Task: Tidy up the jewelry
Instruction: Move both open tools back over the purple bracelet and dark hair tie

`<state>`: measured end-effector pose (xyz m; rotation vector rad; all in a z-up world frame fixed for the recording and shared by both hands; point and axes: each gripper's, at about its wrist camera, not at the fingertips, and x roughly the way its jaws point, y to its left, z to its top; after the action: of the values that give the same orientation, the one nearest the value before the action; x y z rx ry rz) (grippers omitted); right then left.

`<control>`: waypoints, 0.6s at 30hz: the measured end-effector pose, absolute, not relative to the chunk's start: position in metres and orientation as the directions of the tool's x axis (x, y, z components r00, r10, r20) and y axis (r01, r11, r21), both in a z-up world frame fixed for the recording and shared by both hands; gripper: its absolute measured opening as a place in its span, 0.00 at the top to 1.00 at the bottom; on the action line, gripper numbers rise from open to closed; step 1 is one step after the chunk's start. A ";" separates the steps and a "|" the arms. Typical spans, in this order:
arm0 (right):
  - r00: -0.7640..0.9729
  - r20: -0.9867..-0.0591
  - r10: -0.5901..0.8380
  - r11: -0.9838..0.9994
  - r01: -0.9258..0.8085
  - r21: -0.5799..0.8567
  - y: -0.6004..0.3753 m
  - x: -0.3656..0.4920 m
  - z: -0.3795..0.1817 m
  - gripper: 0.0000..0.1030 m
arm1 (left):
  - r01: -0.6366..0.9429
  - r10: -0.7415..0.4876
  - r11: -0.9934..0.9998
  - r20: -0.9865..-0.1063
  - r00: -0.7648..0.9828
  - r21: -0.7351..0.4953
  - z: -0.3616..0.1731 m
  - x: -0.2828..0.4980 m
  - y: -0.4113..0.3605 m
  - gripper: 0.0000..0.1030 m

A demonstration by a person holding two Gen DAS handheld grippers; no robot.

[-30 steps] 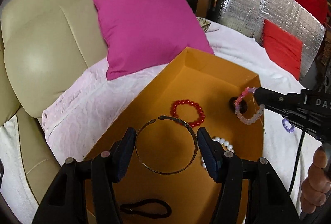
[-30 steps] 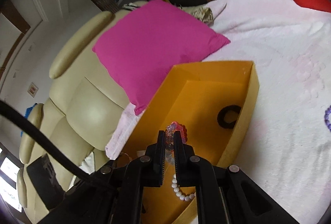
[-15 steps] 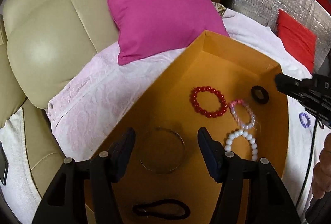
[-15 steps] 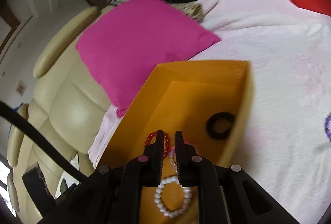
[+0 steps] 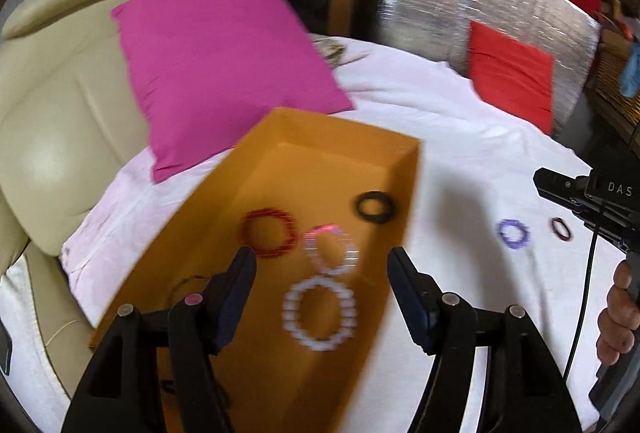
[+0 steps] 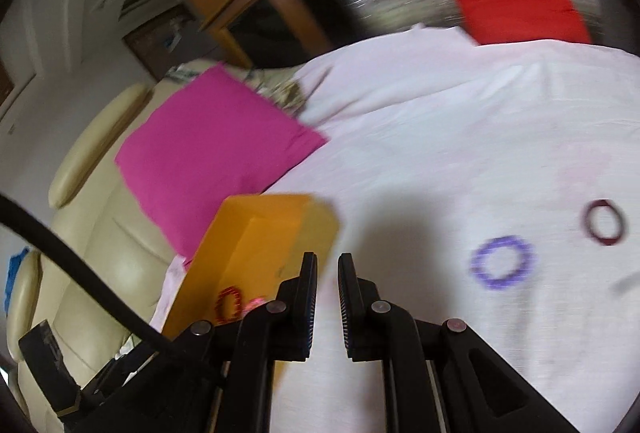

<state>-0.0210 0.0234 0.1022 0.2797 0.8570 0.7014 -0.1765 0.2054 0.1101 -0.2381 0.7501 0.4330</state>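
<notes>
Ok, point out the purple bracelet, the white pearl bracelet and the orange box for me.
purple bracelet (image 6: pixel 502 268): right wrist view, on its bead ring.
white pearl bracelet (image 5: pixel 289 307): left wrist view, left side beads.
orange box (image 5: pixel 340 131): left wrist view, far rim.

An open orange cardboard box (image 5: pixel 404 169) is set on the white bedsheet (image 5: pixel 460 137), with a magenta square pillow (image 5: pixel 216 65) propped behind it to the left. Inside the box, a red beaded bracelet (image 5: pixel 269 238) is laid leftmost, a pink-and-clear beaded bracelet (image 5: pixel 330 250) just right of it, a black ring-shaped hair tie (image 5: pixel 374 207) farther back, and a white pearl bracelet (image 5: pixel 320 313) nearest. Outside, to the right on the sheet, a purple beaded bracelet (image 6: pixel 502 262) is found, with a dark maroon bracelet (image 6: pixel 605 222) beyond it.
</notes>
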 end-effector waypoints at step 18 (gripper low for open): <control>0.645 -0.591 0.484 0.816 -0.089 0.571 -0.220 0.010 0.105 0.62 | -0.254 0.226 0.966 -0.636 0.738 0.048 0.171 -0.108 0.042 0.20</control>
<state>0.0100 -0.2195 0.1047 0.5327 0.8104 0.3444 -0.1080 0.0423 0.1708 -0.0428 0.6921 0.2634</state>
